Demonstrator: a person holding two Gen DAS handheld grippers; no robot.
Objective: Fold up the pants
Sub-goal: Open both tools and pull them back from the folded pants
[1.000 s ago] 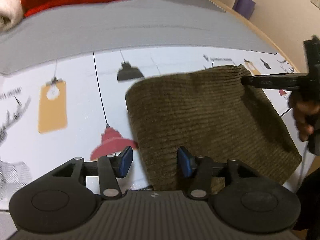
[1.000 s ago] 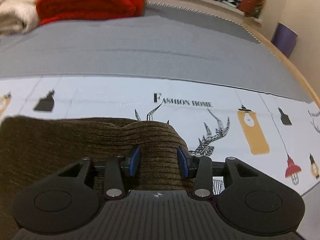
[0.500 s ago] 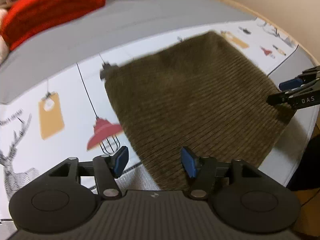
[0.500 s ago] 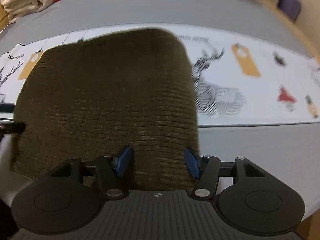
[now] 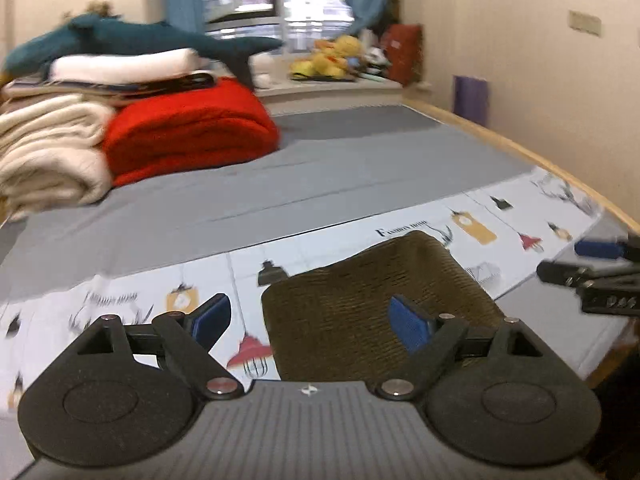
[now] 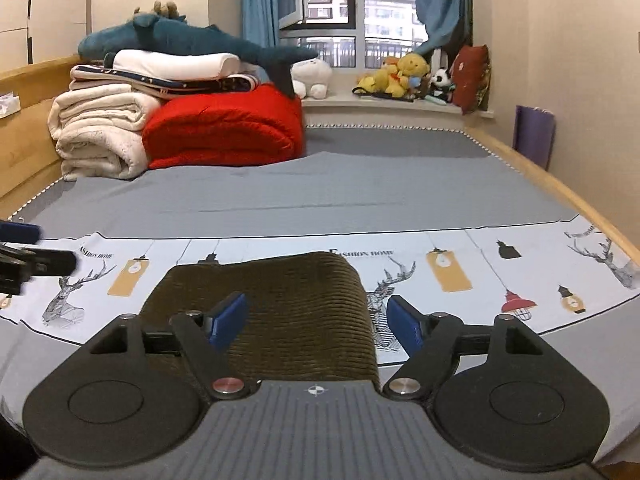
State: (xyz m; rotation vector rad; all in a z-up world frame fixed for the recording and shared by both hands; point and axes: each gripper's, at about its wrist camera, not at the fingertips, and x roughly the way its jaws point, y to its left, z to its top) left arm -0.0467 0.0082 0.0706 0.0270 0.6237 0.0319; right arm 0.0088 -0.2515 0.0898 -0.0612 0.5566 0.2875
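The olive-brown corduroy pants (image 5: 372, 304) (image 6: 280, 304) lie folded into a compact rectangle on the white printed cloth (image 5: 120, 300) (image 6: 520, 272) at the near end of the bed. My left gripper (image 5: 310, 322) hovers above and short of the pants' left edge, jaws opening wide, nothing between the blue pads. My right gripper (image 6: 316, 322) hangs over the pants' near right part, its jaws opening too, the pads clear of the fabric. Each gripper shows at the edge of the other's view: the right gripper (image 5: 596, 264), the left gripper (image 6: 24, 252).
A grey sheet (image 6: 320, 192) covers the bed beyond the cloth. A red quilt (image 6: 224, 128), cream blankets (image 6: 100, 132) and a blue plush shark (image 6: 192, 40) are stacked at the far left. Soft toys (image 6: 400, 76) line the window sill. A wooden bed rail (image 6: 560, 184) runs along the right.
Both grippers have let go of the pants, widened their jaws and pulled back and up. The pants now lie flat and folded, and the views have tilted up toward the room.
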